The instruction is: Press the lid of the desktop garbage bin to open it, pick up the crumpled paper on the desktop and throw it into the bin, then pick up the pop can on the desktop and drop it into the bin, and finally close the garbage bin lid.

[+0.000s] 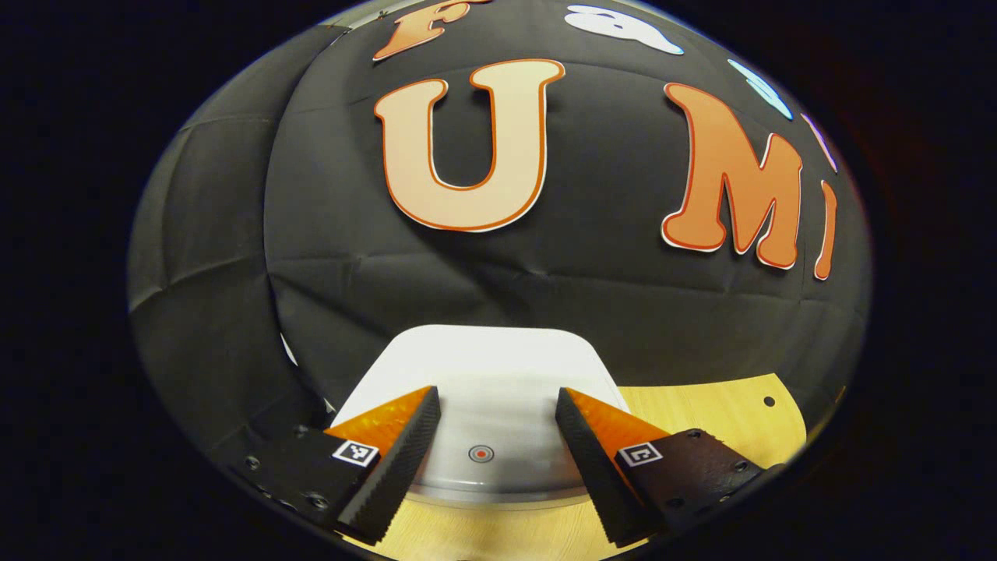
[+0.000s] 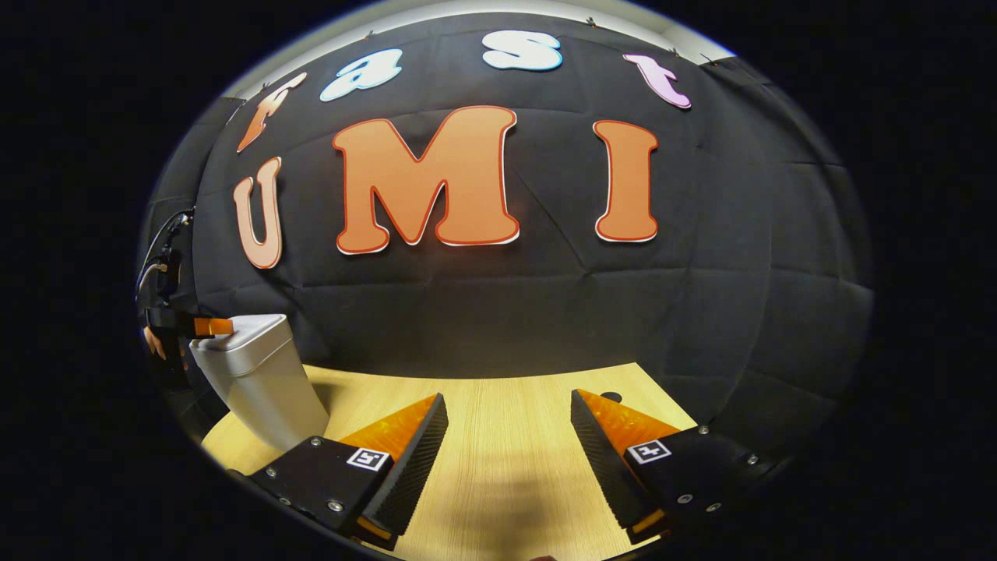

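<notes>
1. We're on step one: left tool (image 1: 496, 436) spread wide, empty, over the closed white plastic bin lid (image 1: 483, 374) w/ red-dot button (image 1: 480, 453).
2. Grey bin (image 2: 261, 382) sits on light wood table (image 2: 506, 436); right tool (image 2: 506, 452) wide apart, empty.
3. Next, we reckon: press the button.

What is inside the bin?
You can't see inside. The bin has its white lid down, covering everything in it. The left gripper hangs open just over the lid, and the bin stands on the wooden table.

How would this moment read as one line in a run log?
left gripper: open, over bin lid | bin: lid closed | right gripper: open, above table
</notes>
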Available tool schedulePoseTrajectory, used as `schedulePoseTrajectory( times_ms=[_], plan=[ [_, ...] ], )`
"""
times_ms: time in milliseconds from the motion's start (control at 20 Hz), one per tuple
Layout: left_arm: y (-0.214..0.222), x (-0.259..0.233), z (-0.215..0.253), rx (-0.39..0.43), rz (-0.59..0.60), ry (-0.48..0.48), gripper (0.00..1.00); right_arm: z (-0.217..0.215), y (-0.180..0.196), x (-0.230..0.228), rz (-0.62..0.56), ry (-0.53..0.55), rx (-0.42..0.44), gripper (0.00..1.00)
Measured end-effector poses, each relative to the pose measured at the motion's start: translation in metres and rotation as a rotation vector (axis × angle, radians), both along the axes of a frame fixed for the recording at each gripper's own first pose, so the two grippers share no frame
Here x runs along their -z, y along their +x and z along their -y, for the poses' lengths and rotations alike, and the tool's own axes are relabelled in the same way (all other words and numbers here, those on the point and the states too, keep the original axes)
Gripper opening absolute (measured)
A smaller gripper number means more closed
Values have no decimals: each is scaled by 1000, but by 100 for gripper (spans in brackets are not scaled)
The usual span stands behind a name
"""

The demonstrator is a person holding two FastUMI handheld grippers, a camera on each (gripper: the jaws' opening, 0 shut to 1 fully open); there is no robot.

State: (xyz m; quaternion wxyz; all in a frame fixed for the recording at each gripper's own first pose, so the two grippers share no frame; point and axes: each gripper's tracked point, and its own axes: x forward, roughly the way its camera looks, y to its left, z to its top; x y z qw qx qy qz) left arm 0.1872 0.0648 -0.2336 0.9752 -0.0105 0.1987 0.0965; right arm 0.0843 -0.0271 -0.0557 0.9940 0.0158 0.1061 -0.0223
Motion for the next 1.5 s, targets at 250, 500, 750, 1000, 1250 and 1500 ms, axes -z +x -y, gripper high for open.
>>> schedulePoseTrajectory(
  times_ms=[250, 500, 750, 1000, 1250, 1500],
  plan=[
    [9, -2, -1, -1, 98, 20, 98, -8, -1, 2, -1, 4, -17, 95],
    [6, -13, 1, 15, 127, 34, 97, -10, -4, -6, 14, 12, -28, 95],
    [-14, -66, 32, 35, 273, -19, 97, -7, -10, -9, 19, 19, -28, 95],
    [-54, -107, 102, 143, 331, -29, 96, -6, -15, -21, 52, 11, -21, 95],
    [-85, -124, 172, 245, 405, 16, 96, -14, -22, -35, 98, 0, -29, 95],
    [-104, -98, 225, 296, 368, 21, 96, -22, -33, -38, 123, -15, -48, 95]
  ],
)
